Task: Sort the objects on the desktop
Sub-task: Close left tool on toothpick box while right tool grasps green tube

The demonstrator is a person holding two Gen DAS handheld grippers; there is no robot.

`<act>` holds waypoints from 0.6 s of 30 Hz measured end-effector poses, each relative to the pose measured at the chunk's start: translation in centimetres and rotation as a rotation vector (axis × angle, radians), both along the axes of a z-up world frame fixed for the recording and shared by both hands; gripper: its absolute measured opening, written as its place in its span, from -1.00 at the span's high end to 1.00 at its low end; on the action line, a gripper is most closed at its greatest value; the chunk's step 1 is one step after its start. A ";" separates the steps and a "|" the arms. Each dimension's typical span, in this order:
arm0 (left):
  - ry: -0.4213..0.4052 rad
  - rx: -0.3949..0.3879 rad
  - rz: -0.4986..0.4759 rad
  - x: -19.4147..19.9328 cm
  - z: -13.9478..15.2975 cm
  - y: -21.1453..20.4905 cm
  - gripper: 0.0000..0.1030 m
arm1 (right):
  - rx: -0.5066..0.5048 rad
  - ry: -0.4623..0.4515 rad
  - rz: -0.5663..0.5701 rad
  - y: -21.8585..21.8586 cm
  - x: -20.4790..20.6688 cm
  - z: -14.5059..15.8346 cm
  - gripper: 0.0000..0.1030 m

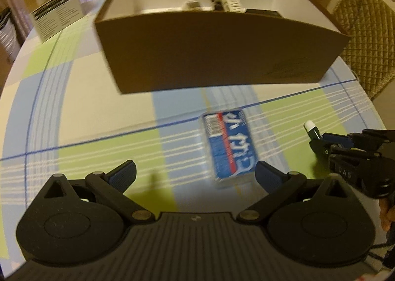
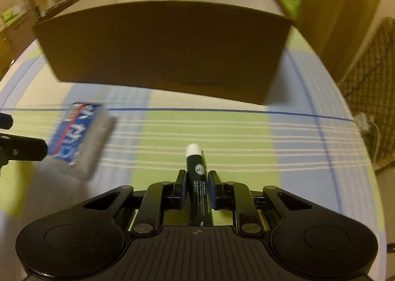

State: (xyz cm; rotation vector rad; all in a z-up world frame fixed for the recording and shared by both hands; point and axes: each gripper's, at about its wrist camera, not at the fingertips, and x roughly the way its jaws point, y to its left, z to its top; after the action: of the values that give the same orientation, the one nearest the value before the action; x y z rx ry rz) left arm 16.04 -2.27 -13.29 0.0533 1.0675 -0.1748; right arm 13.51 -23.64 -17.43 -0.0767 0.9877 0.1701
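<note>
1. Left gripper [image 1: 195,174]: jaws spread wide, nothing between them, hovering low over the checked tablecloth [image 1: 74,118] with its blue-padded fingers [image 1: 124,172] on either side of open cloth.
2. Blue tissue pack [image 1: 228,146]: flat on the tablecloth, white lettering and a red stripe on top, lying ahead of the left gripper and nearer its right finger; near end just beside that finger's tip, contact not clear through the blur.
3. Right gripper [image 2: 196,183]: jaws closed in on a dark green tube with a white cap [image 2: 196,177], pinching it on both sides around mid-length.
4. Tube pointing forward along the fingers, white cap ahead of the tips, held above the green and blue checks; seen from the left wrist view as a small white-capped stub sticking out of the right gripper at the right edge.
5. Brown cardboard box [image 1: 217,51]: open-topped, white inside, standing on the tablecloth beyond both grippers and well apart from the tissue pack.
6. Inside the box, against the far wall: a few small items [image 1: 226,3], white and dark, too blurred to name.
7. Background: a printed carton [image 1: 49,4] on the far left of the table, a quilted chair back [image 1: 365,31] at right.
8. A bit of a hand [image 1: 387,214] visible behind the right gripper at the frame edge.
</note>
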 end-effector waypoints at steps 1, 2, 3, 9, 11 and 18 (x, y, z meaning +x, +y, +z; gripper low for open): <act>-0.004 -0.003 -0.011 0.2 -0.1 -0.4 -0.96 | 0.002 0.000 -0.012 -0.6 0.1 0.0 0.71; -0.009 -0.005 -0.023 0.5 -0.2 -0.9 -0.96 | 0.005 0.000 -0.022 -1.1 0.2 0.1 0.71; -0.013 -0.008 -0.033 0.8 -0.3 -1.2 -0.96 | 0.007 0.000 -0.032 -1.6 0.3 0.1 0.71; -0.008 0.011 -0.070 2.9 -2.1 -3.2 -0.82 | 0.029 -0.016 -0.043 -3.2 0.1 0.2 0.71; -0.011 0.025 -0.079 3.3 -2.9 -3.5 -0.73 | 0.038 -0.026 -0.042 -3.3 0.1 0.1 0.70; -0.010 0.017 -0.074 3.9 -4.5 -3.5 -0.16 | 0.011 -0.052 -0.006 -3.2 0.7 -0.1 0.69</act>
State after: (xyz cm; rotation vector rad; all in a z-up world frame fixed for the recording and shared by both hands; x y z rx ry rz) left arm 19.94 -5.72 -17.77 0.1088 1.0574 -0.2318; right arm 14.23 -26.84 -17.58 -0.0678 0.9345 0.1675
